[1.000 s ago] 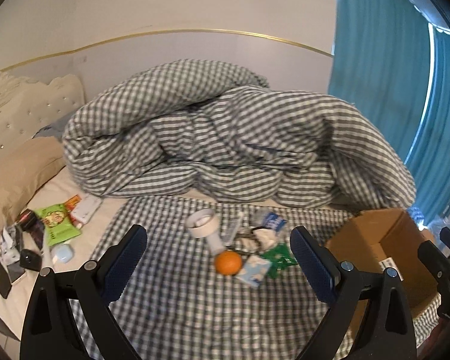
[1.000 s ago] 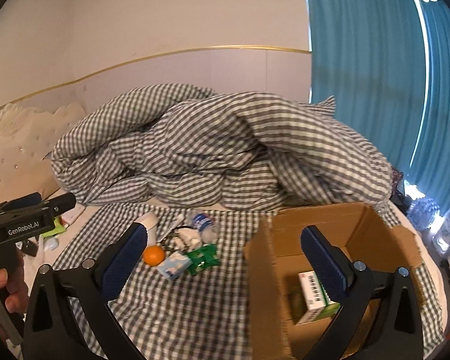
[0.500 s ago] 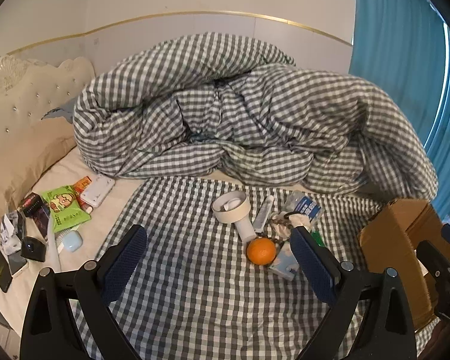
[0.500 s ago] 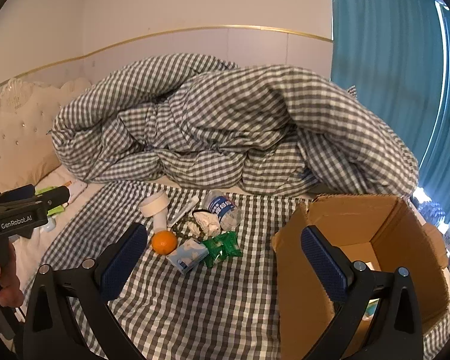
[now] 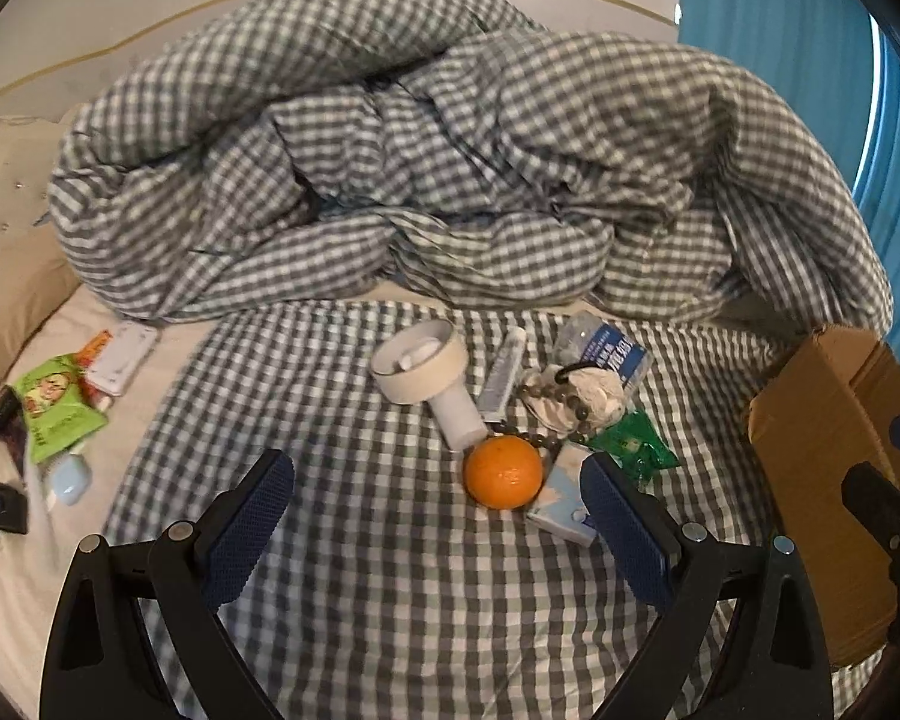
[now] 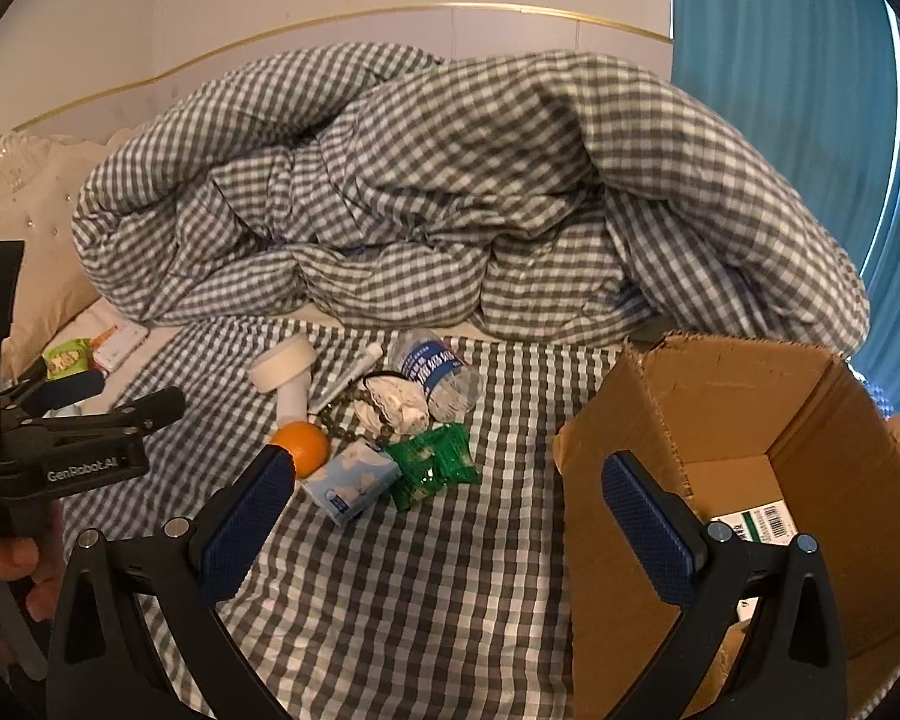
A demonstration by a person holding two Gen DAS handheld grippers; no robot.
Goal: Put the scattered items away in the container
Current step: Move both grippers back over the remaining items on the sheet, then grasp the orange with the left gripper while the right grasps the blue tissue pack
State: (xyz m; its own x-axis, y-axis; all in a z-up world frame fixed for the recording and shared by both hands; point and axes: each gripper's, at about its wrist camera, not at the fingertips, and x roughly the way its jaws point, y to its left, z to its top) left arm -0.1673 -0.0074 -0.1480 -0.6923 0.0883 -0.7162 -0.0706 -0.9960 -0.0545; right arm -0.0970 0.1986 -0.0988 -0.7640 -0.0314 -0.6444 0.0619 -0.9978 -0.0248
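We note matt woven checked cloth on the duvet (image 5: 450, 150); rough, matt corrugated cardboard on the box (image 6: 750, 420); a dimpled, glossy orange (image 5: 503, 471); a crinkled glossy green wrapper (image 6: 432, 465); textured blue pads (image 6: 246, 516) on matt black plastic.

The orange (image 5: 503, 471) lies left of the box (image 6: 744, 480), seemingly touching the tissue pack (image 5: 561, 501).

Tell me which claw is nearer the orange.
Left. The left claw hangs open just short of the orange; the right claw is open farther back, beside the cardboard box.
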